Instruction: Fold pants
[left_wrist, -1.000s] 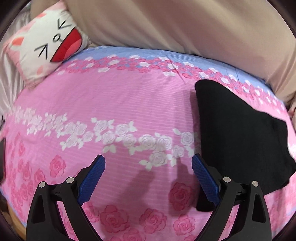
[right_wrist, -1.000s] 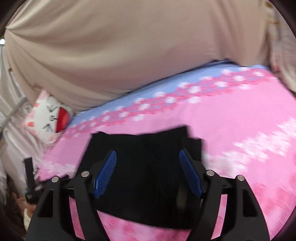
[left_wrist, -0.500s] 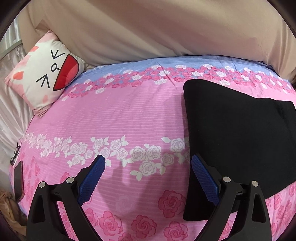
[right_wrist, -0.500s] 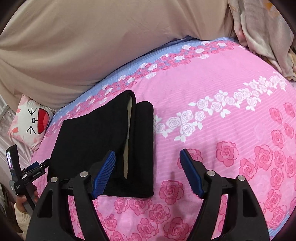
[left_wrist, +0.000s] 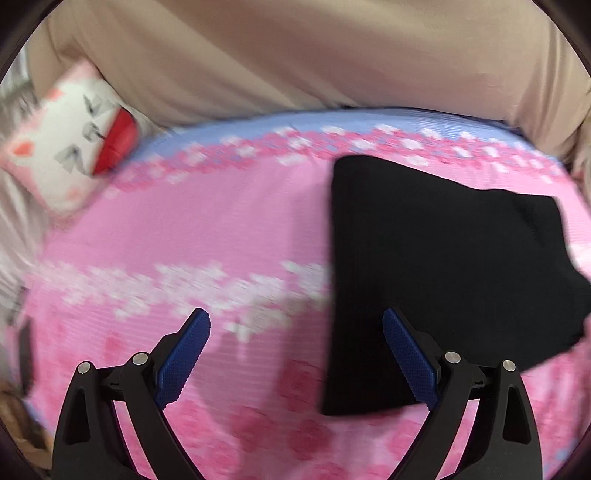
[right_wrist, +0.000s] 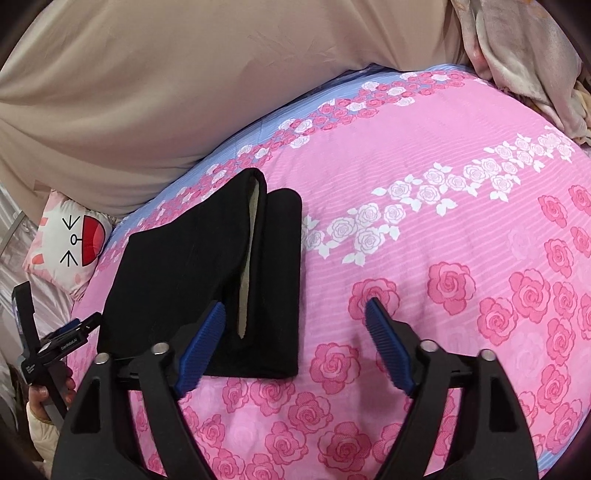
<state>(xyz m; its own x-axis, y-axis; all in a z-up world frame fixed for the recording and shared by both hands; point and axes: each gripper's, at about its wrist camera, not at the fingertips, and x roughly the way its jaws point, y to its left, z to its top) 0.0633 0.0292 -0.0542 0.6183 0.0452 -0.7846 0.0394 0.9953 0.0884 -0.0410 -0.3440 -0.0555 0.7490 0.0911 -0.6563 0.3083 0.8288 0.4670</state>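
Pants (right_wrist: 207, 273) lie folded on the bedspread (right_wrist: 424, 192) left of the right tool (right_wrist: 295, 317), whose just-widening jaws grasp nothing.

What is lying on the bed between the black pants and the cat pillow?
In the left wrist view nothing lies between the black pants and the cat pillow; only the bare pink flowered bedsheet shows there.

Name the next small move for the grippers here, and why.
Probably draw both back and stop: the black pants already lie folded in a compact stack on the pink bedspread, and the right gripper, jaws just opened, and left gripper stand open, holding nothing.
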